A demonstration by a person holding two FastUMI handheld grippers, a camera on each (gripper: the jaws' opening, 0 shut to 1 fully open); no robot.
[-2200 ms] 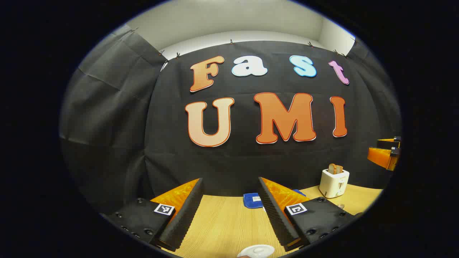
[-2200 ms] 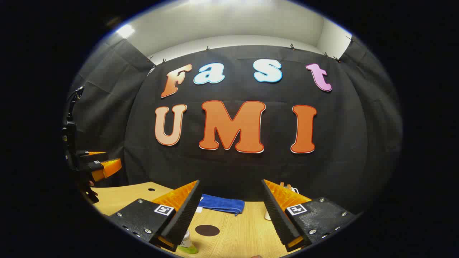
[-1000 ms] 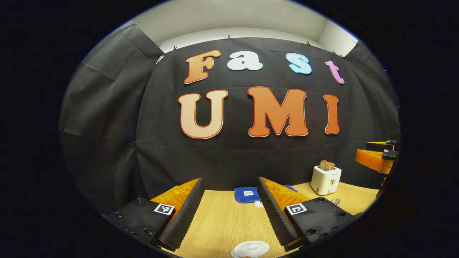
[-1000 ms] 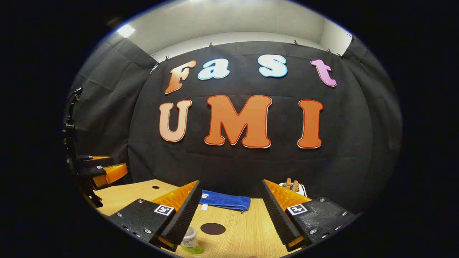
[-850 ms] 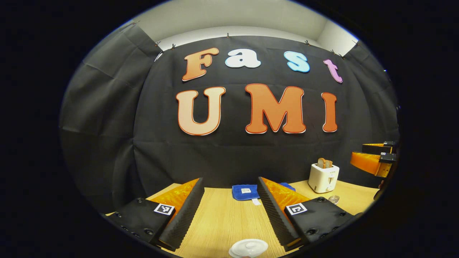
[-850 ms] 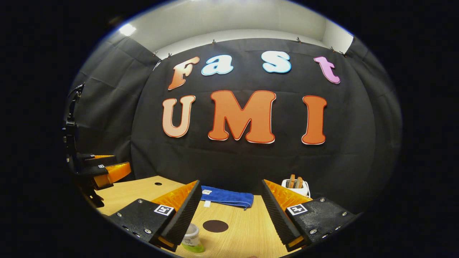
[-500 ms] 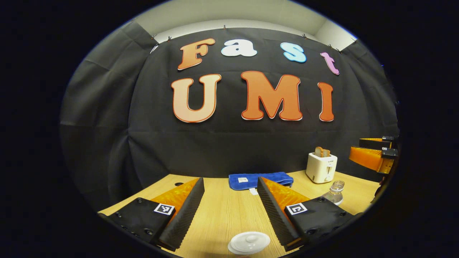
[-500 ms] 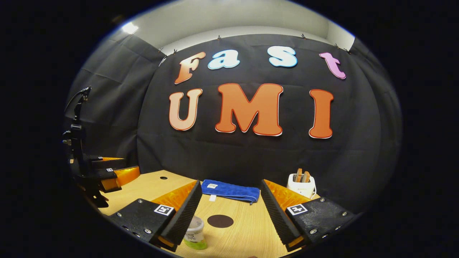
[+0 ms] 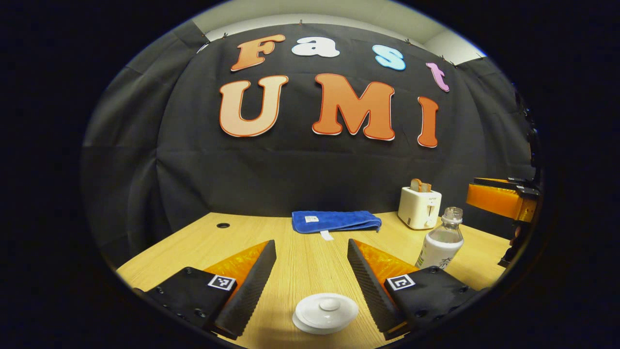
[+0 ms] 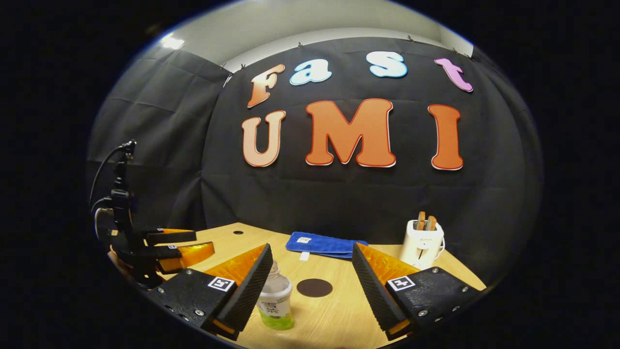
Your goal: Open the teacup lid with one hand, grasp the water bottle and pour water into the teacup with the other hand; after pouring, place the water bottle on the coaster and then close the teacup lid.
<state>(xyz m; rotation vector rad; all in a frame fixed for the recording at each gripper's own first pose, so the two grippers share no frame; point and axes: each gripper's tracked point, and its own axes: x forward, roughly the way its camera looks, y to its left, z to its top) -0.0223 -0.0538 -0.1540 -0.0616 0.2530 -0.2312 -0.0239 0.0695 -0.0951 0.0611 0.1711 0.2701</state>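
2 grippers hovered over the wooden table (image 9: 300,252), each with its jaws spread wide and grasping nothing. In the left gripper view, we saw the left gripper (image 9: 310,283) poised above the white teacup lid (image 9: 325,312), which lay near us between the 2 fingers and apart from both. We judged the lid to be glazed ceramic: stiff, smooth, fairly light, and liable to chip if dropped. Its small central knob (image 9: 329,304) looked to us the best place to pinch. The cup beneath the lid was hidden, so we could not tell what it held.

In the right gripper view, the right gripper (image 10: 310,286) stood with the water bottle (image 10: 274,301) just inside its left finger, not clamped. We saw the bottle upright, uncapped at the neck, clear with a label. We judged thin plastic that would yield under a hard squeeze; the labelled middle offered the surest hold. How much water it held we could not tell. The dark round coaster (image 10: 314,287) lay bare, just beyond the bottle.
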